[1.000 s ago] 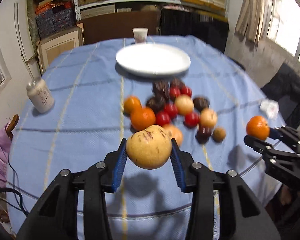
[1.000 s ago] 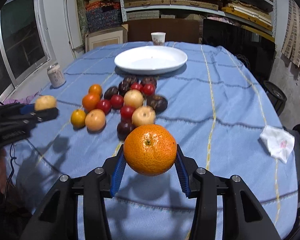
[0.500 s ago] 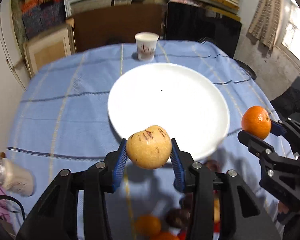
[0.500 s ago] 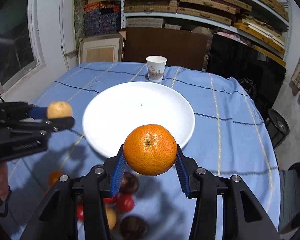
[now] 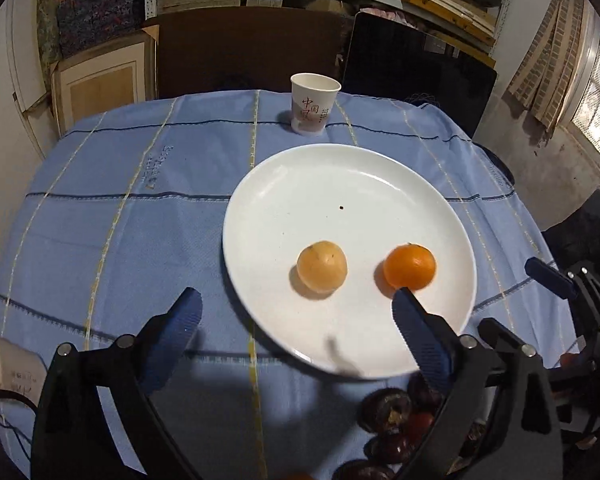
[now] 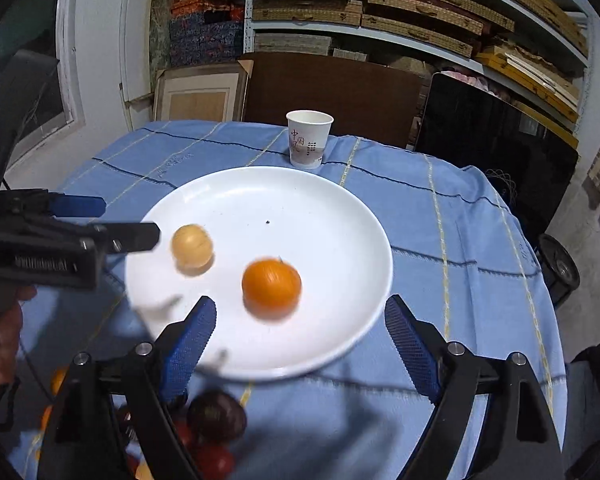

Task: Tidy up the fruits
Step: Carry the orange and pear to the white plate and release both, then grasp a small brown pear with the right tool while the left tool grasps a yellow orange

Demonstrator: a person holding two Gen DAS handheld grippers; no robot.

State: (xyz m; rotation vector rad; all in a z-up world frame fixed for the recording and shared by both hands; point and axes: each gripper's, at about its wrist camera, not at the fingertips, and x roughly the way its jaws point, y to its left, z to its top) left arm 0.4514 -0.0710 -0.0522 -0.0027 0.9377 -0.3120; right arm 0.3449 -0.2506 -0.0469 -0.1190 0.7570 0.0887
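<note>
1. Now the left gripper hangs over the near rim of the white plate, its jaws opening wide with nothing pressed between the blue pads.
2. Likewise the right gripper sits over the plate's near edge; its jaws are opening too, and the orange lies ahead of them, free of both pads.
3. On the plate the yellowish fruit and the orange rest side by side, near each other but apart; both look blurred in the right wrist view.
4. A small dark speck marks the middle of the plate.
5. Beyond the plate a paper cup with red print stands upright on the blue checked cloth that covers the desk.
6. Below the plate's near rim a cluster of dark fruits and small red fruits lies on the cloth, partly hidden by the gripper bodies.
7. At the left edge of the left wrist view part of a pale jar shows.
8. A person's hand grips the left gripper's handle in the right wrist view.
9. Behind the desk stand a brown board, a framed panel, and shelves packed with boxes.
</note>
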